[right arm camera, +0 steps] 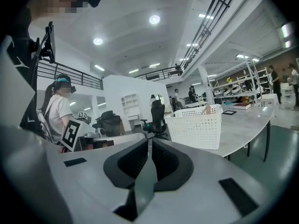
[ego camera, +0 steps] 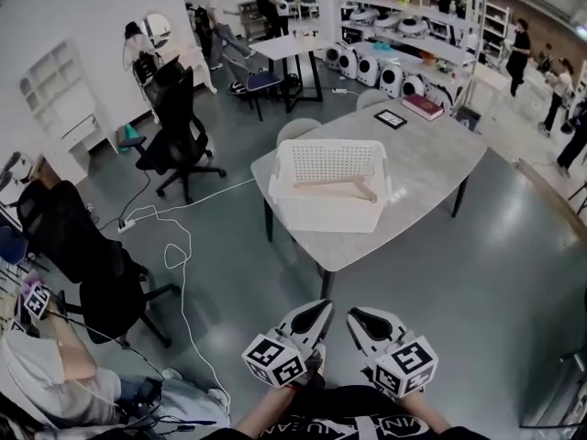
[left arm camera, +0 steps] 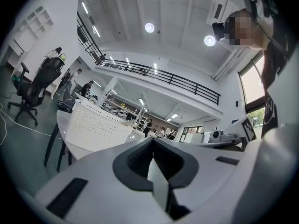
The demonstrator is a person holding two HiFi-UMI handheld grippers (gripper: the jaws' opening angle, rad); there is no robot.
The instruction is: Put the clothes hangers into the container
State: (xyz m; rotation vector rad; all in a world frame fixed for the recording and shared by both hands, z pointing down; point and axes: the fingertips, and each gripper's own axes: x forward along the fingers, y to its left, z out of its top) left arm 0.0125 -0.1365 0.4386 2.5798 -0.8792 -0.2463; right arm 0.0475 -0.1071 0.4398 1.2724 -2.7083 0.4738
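A white perforated container [ego camera: 330, 211] stands on the grey table [ego camera: 431, 168], and wooden clothes hangers [ego camera: 336, 189] lie inside it. Both grippers hang low in front of the person, short of the table's near corner and well apart from the container. My left gripper [ego camera: 325, 307] is shut with nothing between its jaws; its own view shows the jaws [left arm camera: 152, 143] meeting and the container [left arm camera: 96, 127] ahead to the left. My right gripper [ego camera: 352, 315] is shut and empty too. In its view the closed tips [right arm camera: 149, 143] point toward the container [right arm camera: 196, 125], where a hanger end [right arm camera: 208, 109] sticks up.
A red book [ego camera: 422, 106] and a black flat frame [ego camera: 390, 118] lie at the table's far end. Black office chairs [ego camera: 179, 136] [ego camera: 87, 255] and a white cable [ego camera: 174, 246] occupy the floor to the left. A seated person [ego camera: 55, 374] is at lower left.
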